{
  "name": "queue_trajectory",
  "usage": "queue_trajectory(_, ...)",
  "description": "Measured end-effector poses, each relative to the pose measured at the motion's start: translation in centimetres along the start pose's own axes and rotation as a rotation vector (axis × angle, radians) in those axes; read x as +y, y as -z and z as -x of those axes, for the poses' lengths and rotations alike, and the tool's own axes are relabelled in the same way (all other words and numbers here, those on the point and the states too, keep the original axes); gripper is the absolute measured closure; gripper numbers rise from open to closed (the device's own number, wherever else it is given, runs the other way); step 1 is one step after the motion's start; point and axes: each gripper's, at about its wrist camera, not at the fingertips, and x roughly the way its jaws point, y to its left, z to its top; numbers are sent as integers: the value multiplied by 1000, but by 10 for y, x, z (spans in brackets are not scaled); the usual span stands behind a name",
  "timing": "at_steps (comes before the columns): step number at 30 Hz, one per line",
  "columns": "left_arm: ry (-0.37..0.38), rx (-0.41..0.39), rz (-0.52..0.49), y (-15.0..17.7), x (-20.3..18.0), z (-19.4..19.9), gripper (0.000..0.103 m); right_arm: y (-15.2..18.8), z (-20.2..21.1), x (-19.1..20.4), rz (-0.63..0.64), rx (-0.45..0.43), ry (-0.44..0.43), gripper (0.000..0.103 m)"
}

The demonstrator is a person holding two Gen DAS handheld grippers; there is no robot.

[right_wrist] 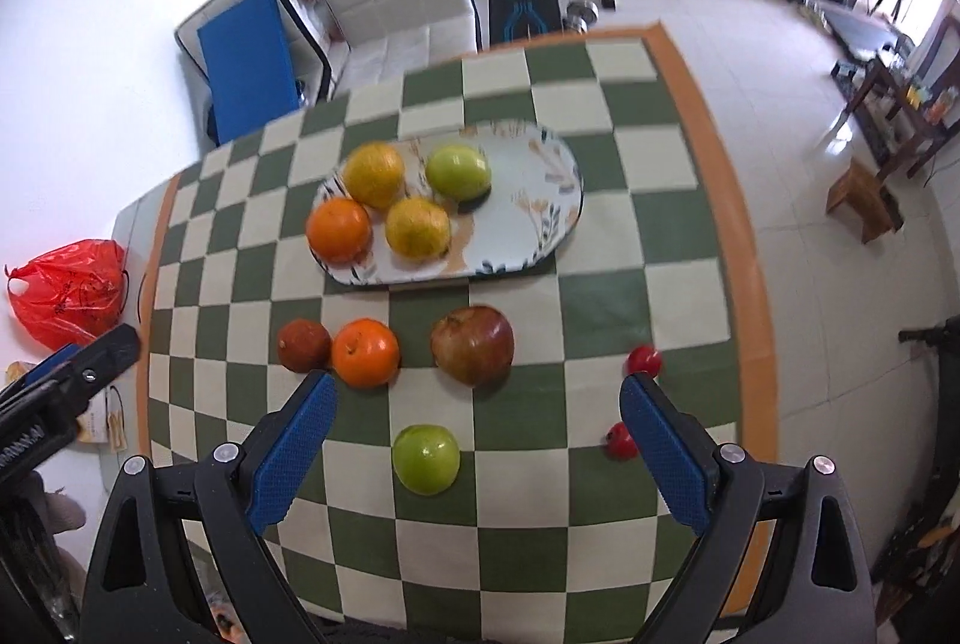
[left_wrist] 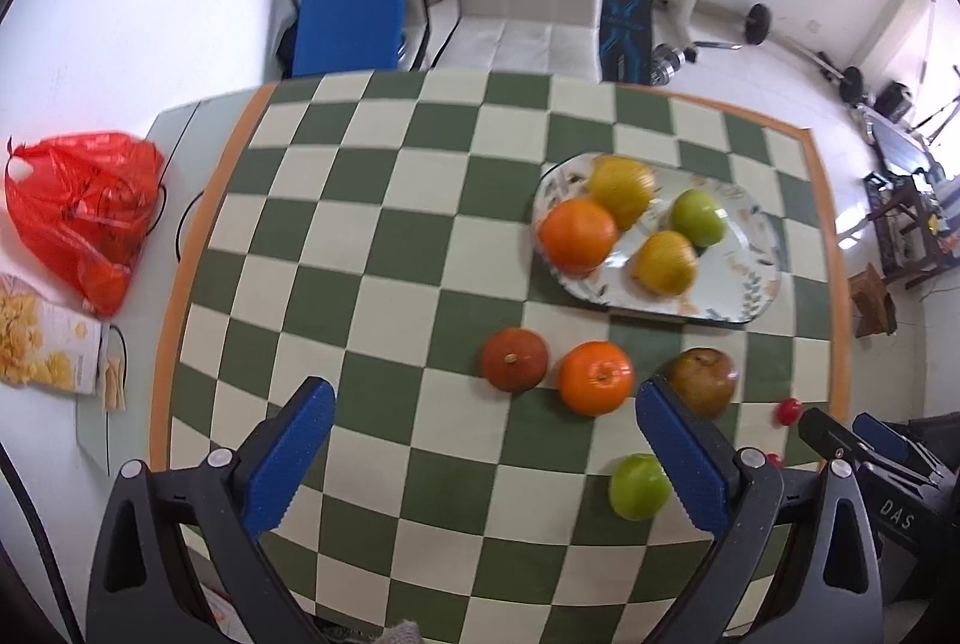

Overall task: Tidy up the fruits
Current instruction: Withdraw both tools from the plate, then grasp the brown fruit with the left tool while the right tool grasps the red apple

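Fruits: four sit on the oval plate, six lie loose on the checkered cloth near it. The plate lies far-centre, long axis left–right; its right half is bare. On the plate: two yellow citrus, one orange, one green apple, bunched at the left end. Loose, biggest first: brown-red pomegranate just near the plate edge, crown not readable; second orange left of it, stem dimple facing up; loose green apple nearest, upright; dark red-brown fruit touching the second orange on its left; two small red fruits right.

Step, as I judge it: mid-task, between picks, nothing held. Left gripper wide and empty, over bare cloth left of the loose fruit. Right gripper wide and empty, the loose green apple between its fingers' lines, untouched. Next move likely: lower the right gripper onto that apple, close, carry to the plate's bare right half.
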Motion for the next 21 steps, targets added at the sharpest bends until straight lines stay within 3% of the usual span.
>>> queue_trajectory(9,40,250,120,-16,15,-99,0,-15,-130,-22,-66,181,-26,6)
queue_trajectory(13,80,376,143,-22,8,-148,0,-20,-171,-21,-71,243,-32,15)
queue_trajectory(20,125,461,152,-19,2,-193,1,-25,-203,-3,-34,298,-47,16)
queue_trajectory(21,132,463,155,-18,2,-195,8,-25,-207,-1,-31,307,-47,16)
